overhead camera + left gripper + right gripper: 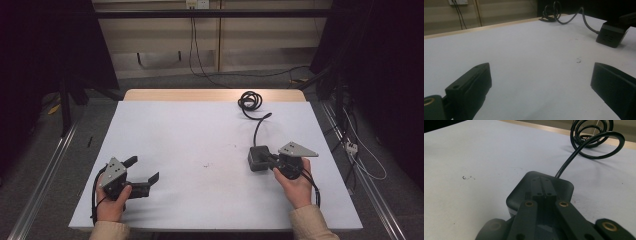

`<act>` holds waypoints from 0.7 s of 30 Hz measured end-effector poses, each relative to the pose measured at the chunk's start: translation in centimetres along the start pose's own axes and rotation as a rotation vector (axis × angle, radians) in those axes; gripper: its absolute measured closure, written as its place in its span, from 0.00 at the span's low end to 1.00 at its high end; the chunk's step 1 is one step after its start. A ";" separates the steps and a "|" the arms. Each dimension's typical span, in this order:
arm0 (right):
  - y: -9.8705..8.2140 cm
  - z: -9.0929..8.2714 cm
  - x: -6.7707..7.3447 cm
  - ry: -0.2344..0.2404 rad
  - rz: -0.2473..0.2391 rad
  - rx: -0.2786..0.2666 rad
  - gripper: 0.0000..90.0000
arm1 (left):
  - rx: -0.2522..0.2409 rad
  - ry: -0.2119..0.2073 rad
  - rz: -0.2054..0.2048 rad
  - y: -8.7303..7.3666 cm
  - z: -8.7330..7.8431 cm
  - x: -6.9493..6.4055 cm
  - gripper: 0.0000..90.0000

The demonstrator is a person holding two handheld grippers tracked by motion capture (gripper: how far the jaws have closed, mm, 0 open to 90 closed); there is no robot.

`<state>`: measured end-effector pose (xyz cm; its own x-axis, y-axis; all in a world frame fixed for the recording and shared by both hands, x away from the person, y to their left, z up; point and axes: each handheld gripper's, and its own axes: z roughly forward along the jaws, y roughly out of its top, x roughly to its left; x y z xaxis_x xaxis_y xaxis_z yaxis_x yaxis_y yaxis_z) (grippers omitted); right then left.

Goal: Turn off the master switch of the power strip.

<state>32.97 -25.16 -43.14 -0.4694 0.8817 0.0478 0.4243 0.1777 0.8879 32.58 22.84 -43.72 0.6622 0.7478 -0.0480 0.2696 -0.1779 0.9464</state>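
Resting mid-table, far from edges: right tongs (268, 161) closed over adapter (258, 158), left tongs (144, 170) open.

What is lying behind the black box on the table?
Behind the black box its cable runs to a coil near the table's far edge. The shut right gripper covers the box's near side.

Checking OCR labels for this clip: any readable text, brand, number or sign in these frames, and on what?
None can be read.
Black power adapter: marks on its side in the left gripper view, too blurred to read.
Wall socket plate: no legible text.
Left tool and right tool: no lettering seen.
White table cover: small dark specks, not writing.
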 end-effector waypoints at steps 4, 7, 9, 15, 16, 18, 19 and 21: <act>0.1 -0.2 -0.1 0.000 0.012 -0.014 1.00 | -0.001 -0.001 -0.001 0.0 0.0 0.0 0.03; 0.3 -0.2 -0.1 -0.002 -0.004 -0.004 1.00 | 0.001 0.000 0.006 0.0 0.0 0.0 0.03; 0.3 -0.2 -0.1 0.000 0.001 -0.004 1.00 | 0.002 -0.002 0.008 0.0 0.0 0.0 0.03; 0.3 -0.2 0.0 -0.005 -0.005 -0.003 1.00 | 0.001 -0.001 0.004 0.0 0.0 0.0 0.03; 0.3 -0.2 0.0 -0.005 -0.005 -0.004 1.00 | 0.001 0.000 0.004 0.0 0.0 0.0 0.03; 0.3 -0.2 0.0 -0.003 -0.003 -0.005 1.00 | 0.001 0.000 -0.001 0.0 0.0 0.0 0.03; 0.3 -0.2 0.0 0.004 0.004 -0.007 1.00 | 0.001 0.000 0.000 0.0 0.0 0.0 0.03; 0.3 -0.1 0.0 0.005 0.008 -0.008 1.00 | 0.000 0.000 0.000 0.0 0.0 0.0 0.03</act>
<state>32.99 -25.18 -42.82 -0.4700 0.8809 0.0569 0.4220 0.1676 0.8910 32.59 22.87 -43.71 0.6621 0.7478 -0.0479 0.2698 -0.1782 0.9463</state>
